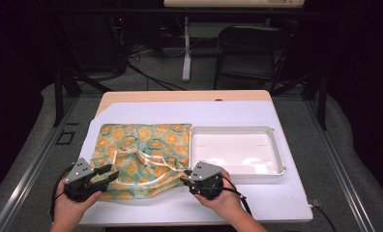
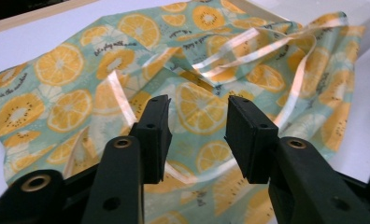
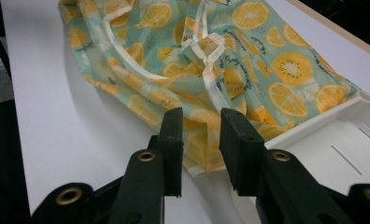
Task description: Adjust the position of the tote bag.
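Observation:
A teal cloth bag (image 1: 141, 145) printed with orange slices lies rumpled on the white table cover, its pale straps (image 1: 146, 157) loose on top. My left gripper (image 1: 108, 175) rests at the bag's near left corner. In the left gripper view its jaws (image 2: 197, 133) stand apart over the cloth (image 2: 71, 70), with no pad pressing on it. At the bag's near right corner, beside the tray, is my right gripper (image 1: 184, 177). Seen from the right gripper view, it (image 3: 201, 140) is open, and the cloth's (image 3: 267, 70) folded edge lies in the gap.
A shallow white tray (image 1: 278, 150) sits just right of the bag, its near corner (image 3: 351, 112) touching the cloth. Bare white cover (image 1: 257, 198) runs along the front edge. A dark chair (image 1: 252, 43) and a desk leg stand beyond the table.

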Demonstrator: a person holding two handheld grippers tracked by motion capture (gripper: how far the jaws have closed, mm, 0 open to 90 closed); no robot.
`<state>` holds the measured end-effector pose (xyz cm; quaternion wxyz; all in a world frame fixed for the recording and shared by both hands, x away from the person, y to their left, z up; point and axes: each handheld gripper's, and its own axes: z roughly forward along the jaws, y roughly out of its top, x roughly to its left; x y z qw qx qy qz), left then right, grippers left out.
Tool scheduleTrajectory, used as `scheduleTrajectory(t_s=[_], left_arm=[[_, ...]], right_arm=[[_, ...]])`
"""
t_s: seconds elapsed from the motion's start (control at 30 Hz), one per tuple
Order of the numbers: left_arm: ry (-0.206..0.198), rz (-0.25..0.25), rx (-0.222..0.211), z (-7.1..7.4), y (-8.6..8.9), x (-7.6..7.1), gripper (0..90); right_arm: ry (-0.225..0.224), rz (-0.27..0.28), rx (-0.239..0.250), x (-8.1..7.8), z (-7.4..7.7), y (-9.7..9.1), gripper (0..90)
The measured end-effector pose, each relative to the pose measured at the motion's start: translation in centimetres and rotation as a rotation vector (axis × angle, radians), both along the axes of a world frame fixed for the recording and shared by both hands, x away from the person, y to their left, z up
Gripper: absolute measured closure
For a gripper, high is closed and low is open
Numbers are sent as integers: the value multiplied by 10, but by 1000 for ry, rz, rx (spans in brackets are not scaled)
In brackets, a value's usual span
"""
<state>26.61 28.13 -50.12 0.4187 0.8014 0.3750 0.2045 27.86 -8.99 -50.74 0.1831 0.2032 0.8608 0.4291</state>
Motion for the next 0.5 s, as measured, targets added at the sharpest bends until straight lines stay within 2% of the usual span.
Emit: scheduleTrajectory(t_s=[0.13,0.5], left_arm=[[17,-15,24,-1,-5,-5,610],[39,-81,75,-7,-17,-13,504]], right_arm=[[1,-3,9,-3,-5,-7,678],[2,-19,11,-4,-11,-13,629]])
